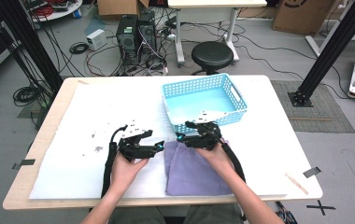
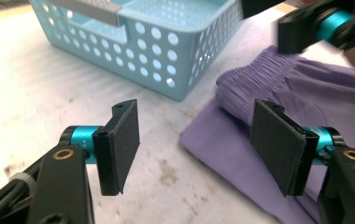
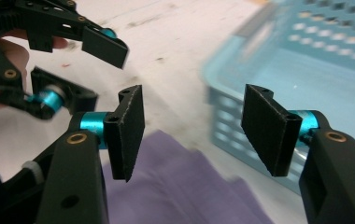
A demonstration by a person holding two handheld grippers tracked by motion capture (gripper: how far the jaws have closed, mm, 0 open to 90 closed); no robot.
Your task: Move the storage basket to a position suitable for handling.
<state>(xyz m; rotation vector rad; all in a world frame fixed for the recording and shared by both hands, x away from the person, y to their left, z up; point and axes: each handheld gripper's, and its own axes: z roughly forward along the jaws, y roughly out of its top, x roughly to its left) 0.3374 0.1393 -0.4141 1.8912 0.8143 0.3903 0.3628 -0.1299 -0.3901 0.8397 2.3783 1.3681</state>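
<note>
In the high view, a folded purple cloth (image 1: pixel 192 170) lies at lower centre of the frame on the white-covered worktop (image 1: pixel 82 116), its upper edge just below a light blue perforated basket (image 1: pixel 185 91) that stands at upper centre. The left tool (image 1: pixel 159 148) sits at centre left, just beside the cloth's upper left corner, and the right tool (image 1: pixel 181 138) sits at centre over the cloth's upper edge, near the basket's front wall; the two tools point toward each other, close but apart. In the left gripper view, the left tool (image 2: pixel 199 140) has its jaws spread wide with nothing between them, and the cloth's gathered, elastic-looking edge (image 2: pixel 259 65) lies at upper right of the frame. In the right gripper view, the right tool (image 3: pixel 194 130) is likewise wide open and holds nothing, with the cloth (image 3: pixel 180 186) below it at lower centre and the basket (image 3: pixel 306 70) at upper right.
</note>
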